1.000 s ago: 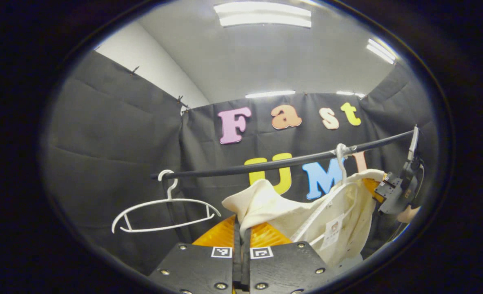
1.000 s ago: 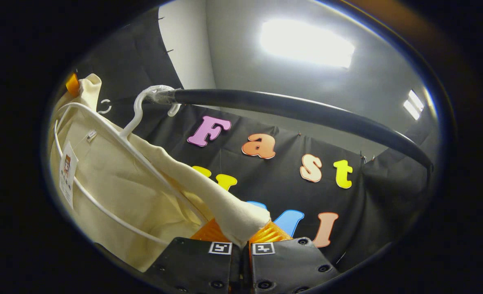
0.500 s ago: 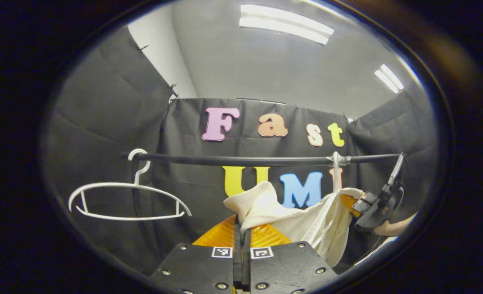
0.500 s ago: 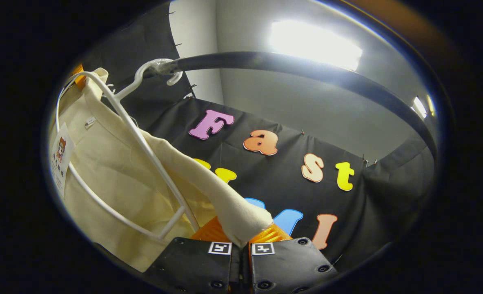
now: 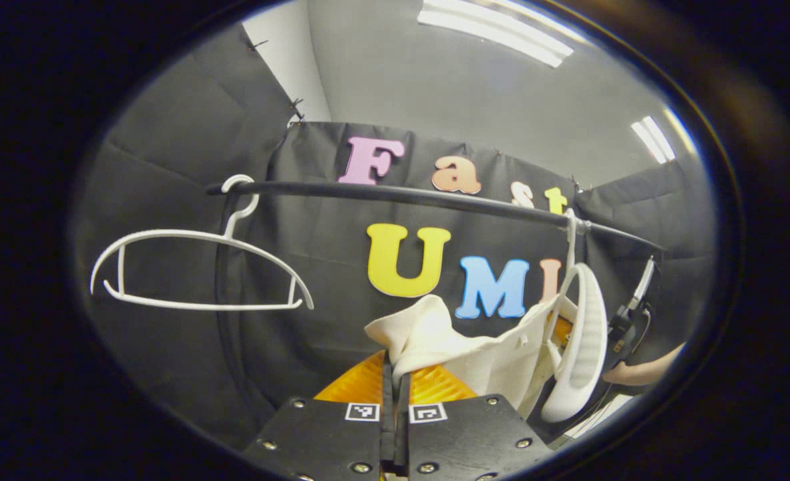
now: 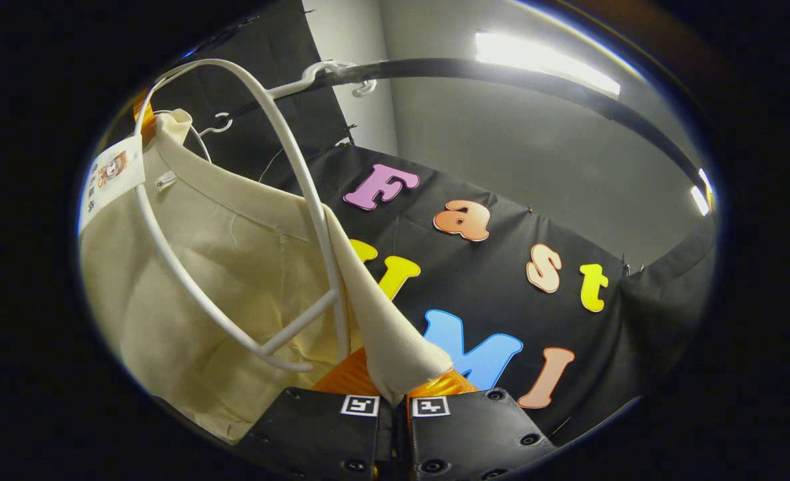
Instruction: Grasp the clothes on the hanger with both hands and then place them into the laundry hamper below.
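A cream garment (image 5: 445, 344) stretches between both grippers below the black rail (image 5: 401, 195). My left gripper (image 5: 395, 366) is shut on one bunched corner of the cloth, its orange fingers pressed together. In the right gripper view, my right gripper (image 6: 399, 391) is shut on the garment's (image 6: 221, 267) other corner. The white hanger (image 6: 301, 200) hangs by its hook from the rail (image 6: 501, 70) and tilts, its upper arm bare above the cloth. In the left gripper view that hanger (image 5: 580, 334) appears edge-on, with the right gripper (image 5: 625, 327) and a hand (image 5: 642, 372) behind it.
An empty white hanger (image 5: 194, 267) hangs at the rail's left end. A paper tag (image 6: 111, 177) is fixed at the garment's collar. Black cloth walls close in the booth on three sides.
Both grippers have dropped lower, drawing the garment down off the hanger's arms. The hanger has swung and turned edge-on in the left gripper view. The rail sits higher in both views.
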